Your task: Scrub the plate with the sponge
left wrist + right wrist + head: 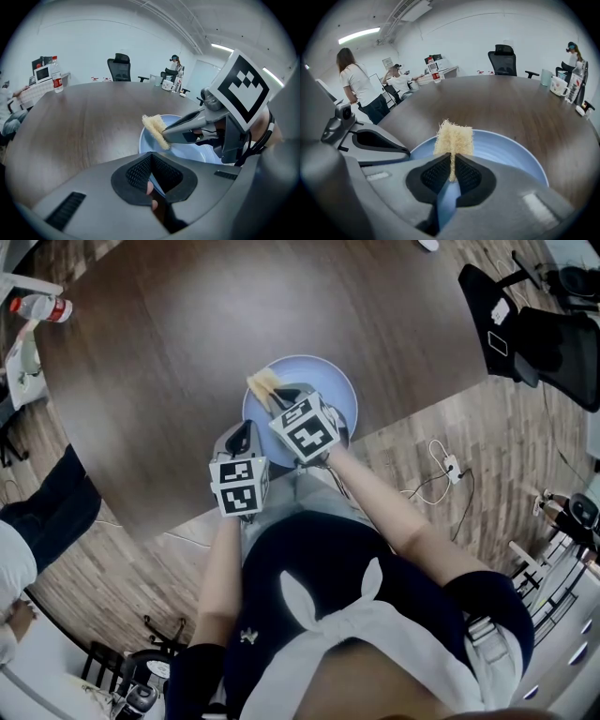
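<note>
My left tongs [151,174] are closed on the near rim of the blue plate [197,152]. A thin strip of blue shows between their black pads. My right tongs [452,171] are clamped on the yellow sponge [453,139], which stands upright between the pads and sticks out beyond them, over the inside of the plate.

In the head view the plate lies in the centre of the frame, at the near edge of the dark brown desk [187,334]. The sponge is over the plate's upper left part. Whether it touches the plate surface, I cannot tell. The two tongs are just beside each other, the left one lower in the frame. A bottle with a red label [37,307] lies on the desk at the upper left, well apart from the plate.
</note>
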A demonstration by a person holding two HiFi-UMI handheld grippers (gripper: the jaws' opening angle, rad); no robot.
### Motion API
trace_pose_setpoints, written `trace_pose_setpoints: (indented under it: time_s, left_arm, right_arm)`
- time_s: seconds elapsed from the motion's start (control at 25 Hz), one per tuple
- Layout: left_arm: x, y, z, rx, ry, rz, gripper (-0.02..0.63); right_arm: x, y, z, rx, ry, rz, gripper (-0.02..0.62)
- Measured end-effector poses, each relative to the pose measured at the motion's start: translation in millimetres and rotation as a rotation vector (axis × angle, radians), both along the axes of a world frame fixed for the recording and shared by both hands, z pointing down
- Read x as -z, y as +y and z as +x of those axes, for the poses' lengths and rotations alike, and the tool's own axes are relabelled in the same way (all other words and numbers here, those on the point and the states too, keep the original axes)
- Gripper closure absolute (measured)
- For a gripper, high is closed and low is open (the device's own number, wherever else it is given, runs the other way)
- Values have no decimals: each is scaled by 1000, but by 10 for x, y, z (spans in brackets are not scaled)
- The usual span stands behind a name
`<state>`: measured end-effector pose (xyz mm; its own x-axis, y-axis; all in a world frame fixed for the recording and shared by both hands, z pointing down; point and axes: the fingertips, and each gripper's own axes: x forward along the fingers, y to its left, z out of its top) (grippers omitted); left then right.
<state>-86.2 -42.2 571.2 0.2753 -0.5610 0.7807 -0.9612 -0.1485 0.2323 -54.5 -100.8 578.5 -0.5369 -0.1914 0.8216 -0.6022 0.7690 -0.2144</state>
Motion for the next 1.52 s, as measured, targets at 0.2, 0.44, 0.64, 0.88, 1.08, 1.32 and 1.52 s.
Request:
trace_pose_setpoints:
  time_s: [0.2, 0.44, 0.64, 0.88, 1.08, 1.32, 1.52]
  left_arm:
    - [-40, -7, 17, -1, 0, -12, 600]
    - [-63, -3, 25, 0, -1, -9, 600]
    - [-63, -3, 41, -1, 6, -6, 600]
    - [-31, 3, 32, -2, 11, -1, 600]
    - [-66, -16, 46, 10, 26, -4, 600]
    - [-53, -3, 37, 16, 29, 1, 600]
    - [-42, -4, 22, 20, 34, 0, 600]
  right_arm:
    - [-32, -28, 9, 17, 13, -5, 569]
    - [-46, -28, 24, 1, 7, -10, 569]
    - [-51, -84, 75, -18, 12, -2, 569]
    - [-23, -151, 138, -48, 18, 3, 569]
    - [-63, -249, 274, -90, 28, 2, 569]
    - [-50, -321, 441, -143, 38, -3, 569]
    - [-90, -377, 581, -173, 55, 1, 569]
